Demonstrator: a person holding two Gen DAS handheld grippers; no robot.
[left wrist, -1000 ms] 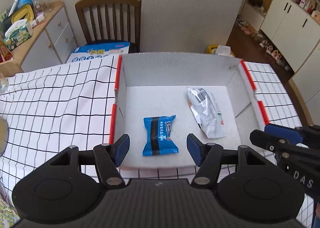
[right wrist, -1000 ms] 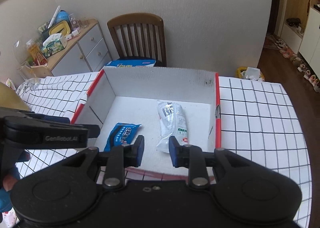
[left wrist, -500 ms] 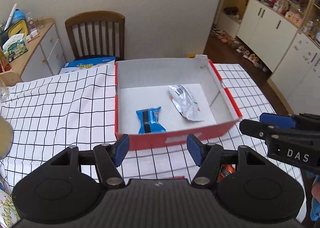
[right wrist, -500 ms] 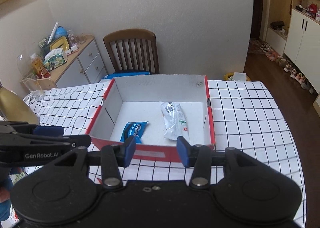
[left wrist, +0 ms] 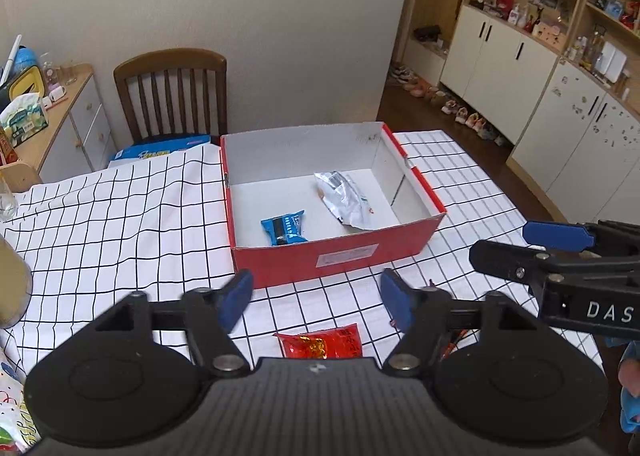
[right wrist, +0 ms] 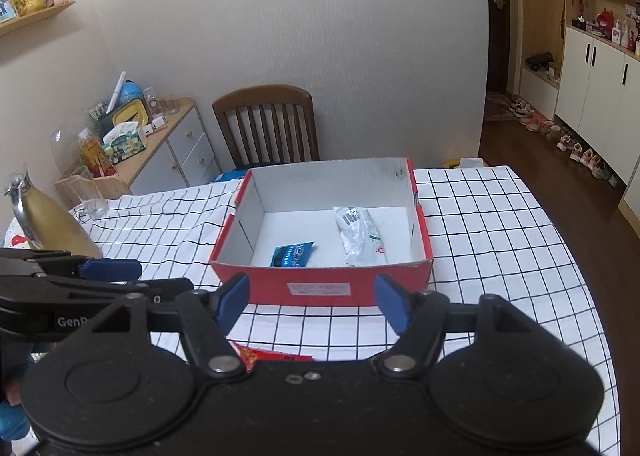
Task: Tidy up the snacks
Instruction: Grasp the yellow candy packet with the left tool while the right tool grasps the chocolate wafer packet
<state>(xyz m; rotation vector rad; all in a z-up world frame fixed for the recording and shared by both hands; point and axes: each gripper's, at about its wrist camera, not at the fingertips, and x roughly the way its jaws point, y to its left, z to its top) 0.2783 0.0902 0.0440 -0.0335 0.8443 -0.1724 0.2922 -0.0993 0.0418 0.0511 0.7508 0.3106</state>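
Note:
A red cardboard box with a white inside stands on the checked tablecloth; it also shows in the right wrist view. Inside lie a blue snack packet and a silver packet. A red snack packet lies on the cloth in front of the box, partly hidden under the left gripper; its edge shows in the right wrist view. My left gripper is open and empty, held back from the box. My right gripper is open and empty, also in front of the box.
A wooden chair stands behind the table with a blue-white box on its seat. A gold vessel and a glass stand at the table's left. A sideboard is at the back left. Another small snack peeks out by the left gripper's right finger.
Both grippers have pulled back and up from over the box to in front of it. The right gripper's jaws have opened wide. The red packet has come into view.

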